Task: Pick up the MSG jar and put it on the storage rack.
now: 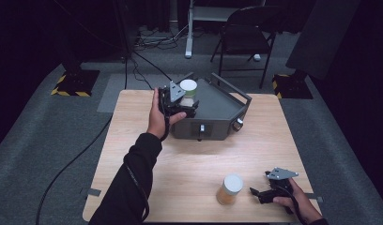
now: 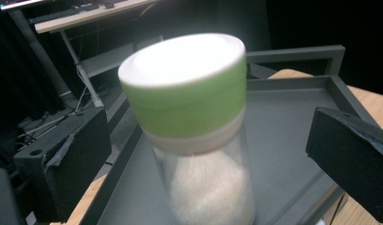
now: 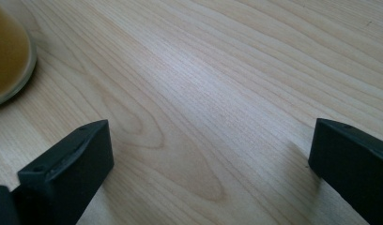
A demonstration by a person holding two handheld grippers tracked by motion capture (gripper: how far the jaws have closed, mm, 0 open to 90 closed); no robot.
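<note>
Two jars show in the high view: a clear jar with a green-banded white lid (image 1: pixel 188 92) stands in the dark grey metal tray (image 1: pixel 227 110) at upper centre, with the left gripper (image 1: pixel 184 106) around it, while an amber jar with a white lid (image 1: pixel 229 189) stands on the pale wooden table (image 1: pixel 189 159) at lower right, near the right gripper (image 1: pixel 255 192).

In the left gripper view, the jaws stand wide apart on either side of the green-lidded jar (image 2: pixel 194 126), not pressing it.

In the right gripper view, the jaws are apart over bare table (image 3: pixel 218 93); the amber jar's (image 3: pixel 9 51) edge sits at upper left.
</note>
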